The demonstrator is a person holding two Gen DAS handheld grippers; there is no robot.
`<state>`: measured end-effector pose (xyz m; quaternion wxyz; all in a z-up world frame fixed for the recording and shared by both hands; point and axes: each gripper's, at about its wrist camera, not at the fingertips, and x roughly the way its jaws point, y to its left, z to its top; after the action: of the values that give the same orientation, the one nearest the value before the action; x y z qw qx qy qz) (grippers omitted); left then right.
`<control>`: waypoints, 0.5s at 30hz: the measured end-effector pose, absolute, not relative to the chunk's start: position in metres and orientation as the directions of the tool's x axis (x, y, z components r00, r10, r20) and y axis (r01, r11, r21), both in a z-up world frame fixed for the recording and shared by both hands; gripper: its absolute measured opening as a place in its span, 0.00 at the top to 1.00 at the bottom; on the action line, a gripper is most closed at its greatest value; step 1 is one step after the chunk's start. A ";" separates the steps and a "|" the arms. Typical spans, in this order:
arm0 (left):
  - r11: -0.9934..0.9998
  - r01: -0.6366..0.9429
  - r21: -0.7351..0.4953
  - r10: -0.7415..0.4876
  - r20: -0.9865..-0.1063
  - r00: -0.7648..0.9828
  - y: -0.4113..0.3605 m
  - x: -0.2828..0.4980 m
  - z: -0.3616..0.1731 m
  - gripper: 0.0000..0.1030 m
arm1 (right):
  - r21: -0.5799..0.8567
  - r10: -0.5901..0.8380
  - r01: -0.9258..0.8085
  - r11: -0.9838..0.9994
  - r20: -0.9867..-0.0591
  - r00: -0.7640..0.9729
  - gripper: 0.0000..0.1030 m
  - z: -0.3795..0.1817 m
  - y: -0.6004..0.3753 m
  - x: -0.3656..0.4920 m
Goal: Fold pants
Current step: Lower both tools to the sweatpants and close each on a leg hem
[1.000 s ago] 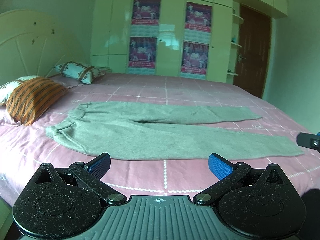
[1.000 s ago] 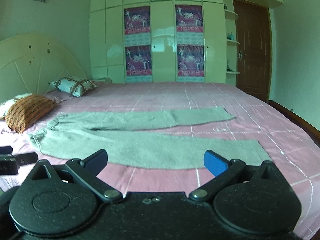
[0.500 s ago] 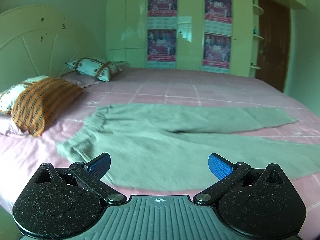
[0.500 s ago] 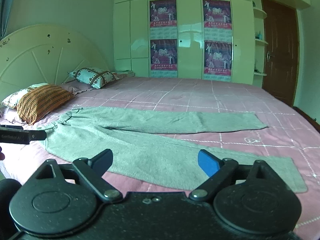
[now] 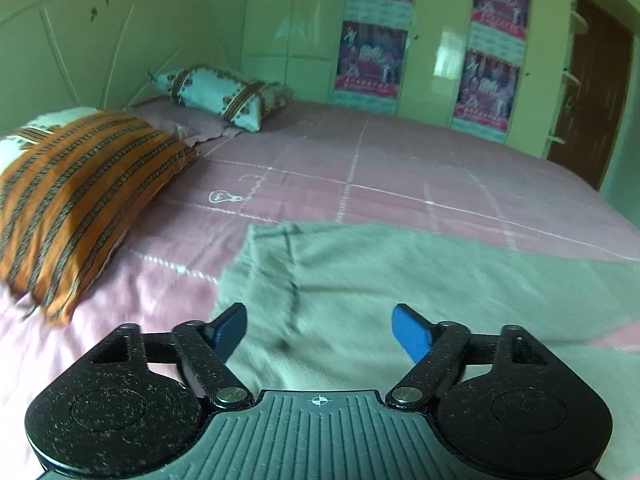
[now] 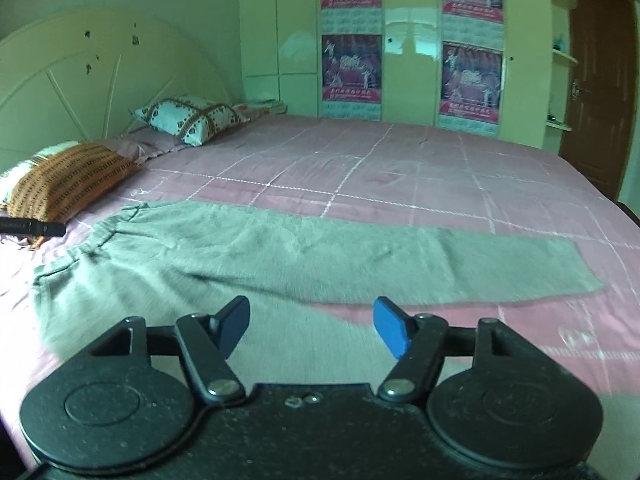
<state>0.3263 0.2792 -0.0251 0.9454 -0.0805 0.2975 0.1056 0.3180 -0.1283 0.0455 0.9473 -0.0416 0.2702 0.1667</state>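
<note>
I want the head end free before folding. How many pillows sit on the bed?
3: an orange striped pillow nearest, a white pillow mostly hidden beneath it, and a patterned teal pillow farther back by the headboard.

Both cameras ride low over the near edge of the pink checked bed (image 5: 400, 168), looking across it toward the pale green wardrobe wall with posters (image 6: 412, 40). The left wrist view sits close above the waistband end of the grey knit pants (image 5: 400, 272), near the headboard side. The right wrist view stands further back and takes in both legs (image 6: 280, 248). Both share the orange striped pillow (image 5: 68, 200) and the brown wooden door (image 6: 596, 80).
</note>
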 end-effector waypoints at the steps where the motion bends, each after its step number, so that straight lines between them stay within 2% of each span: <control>1: 0.961 -0.253 -0.110 0.143 -0.586 0.798 0.292 0.344 -0.029 0.29 | 0.015 0.296 -0.340 0.940 -0.532 0.793 0.42 0.043 -0.121 0.335; 6: 0.952 -0.258 -0.163 0.103 -0.623 0.775 0.336 0.417 -0.055 0.29 | 0.001 0.305 -0.373 0.928 -0.579 0.756 0.51 0.030 -0.086 0.407; 11: 0.937 -0.274 -0.218 0.065 -0.660 0.748 0.358 0.470 -0.085 0.40 | -0.031 0.316 -0.416 0.909 -0.601 0.734 0.58 0.017 -0.064 0.466; 15: 0.933 -0.275 -0.230 0.050 -0.675 0.736 0.366 0.497 -0.097 0.42 | -0.028 0.316 -0.421 0.906 -0.618 0.720 0.62 0.003 -0.055 0.511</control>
<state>0.4966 0.3658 -0.0971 0.9178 -0.1596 0.3525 0.0888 0.5113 -0.0546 0.0030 0.9236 -0.0834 0.3164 0.1996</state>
